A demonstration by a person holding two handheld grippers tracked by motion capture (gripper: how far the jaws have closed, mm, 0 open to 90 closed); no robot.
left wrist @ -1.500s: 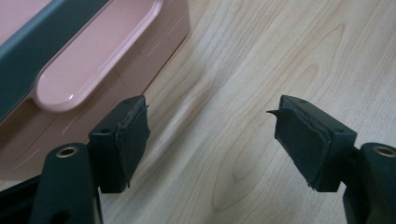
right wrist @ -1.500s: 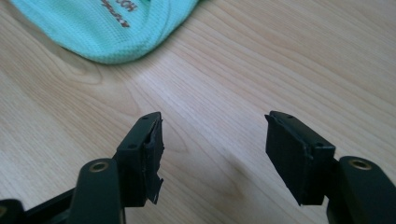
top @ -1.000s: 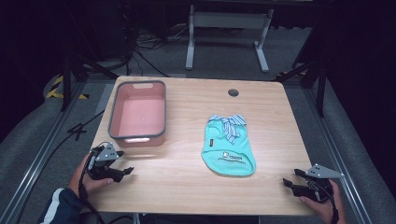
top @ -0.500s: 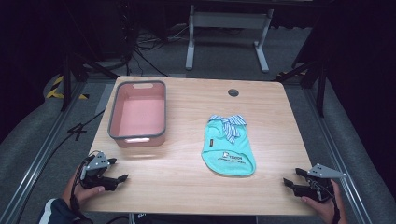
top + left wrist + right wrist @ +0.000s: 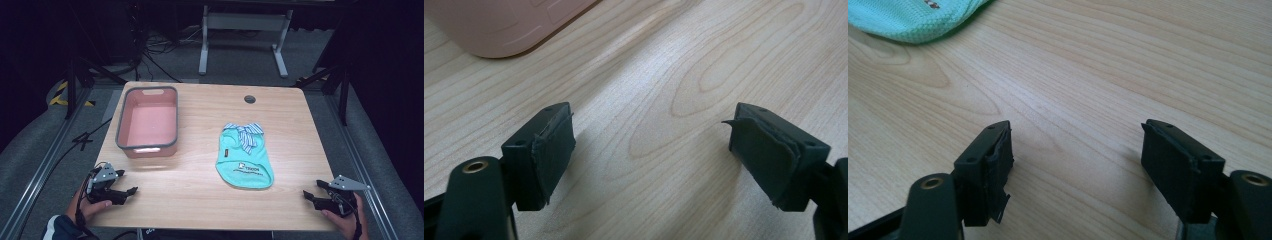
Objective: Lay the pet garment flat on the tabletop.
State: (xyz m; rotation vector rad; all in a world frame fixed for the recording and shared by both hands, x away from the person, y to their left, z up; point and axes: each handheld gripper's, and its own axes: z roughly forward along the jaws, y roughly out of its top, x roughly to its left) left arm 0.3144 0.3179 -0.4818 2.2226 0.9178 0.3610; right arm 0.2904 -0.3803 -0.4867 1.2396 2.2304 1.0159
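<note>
A small turquoise shirt point(image 5: 245, 156) with a striped collar lies flat right of the table's middle; its hem point(image 5: 913, 17) shows at the top left of the right gripper view. A pink bin point(image 5: 148, 121) with a grey rim stands at the left, and its corner point(image 5: 504, 25) appears in the left gripper view. My left gripper point(image 5: 126, 186) rests at the table's front left corner, open, with bare wood between its jaws point(image 5: 649, 145). At the front right corner my right gripper point(image 5: 313, 191) is open too, nothing between its jaws point(image 5: 1075, 150).
A round cable hole point(image 5: 249, 99) sits near the table's far edge. Beyond the wooden table point(image 5: 200, 200) stand a metal stand point(image 5: 240, 30) and dark floor with cables. Metal rails run along both sides.
My left gripper has drawn back toward the front left corner of the table and turned slightly. The right gripper has barely moved.
</note>
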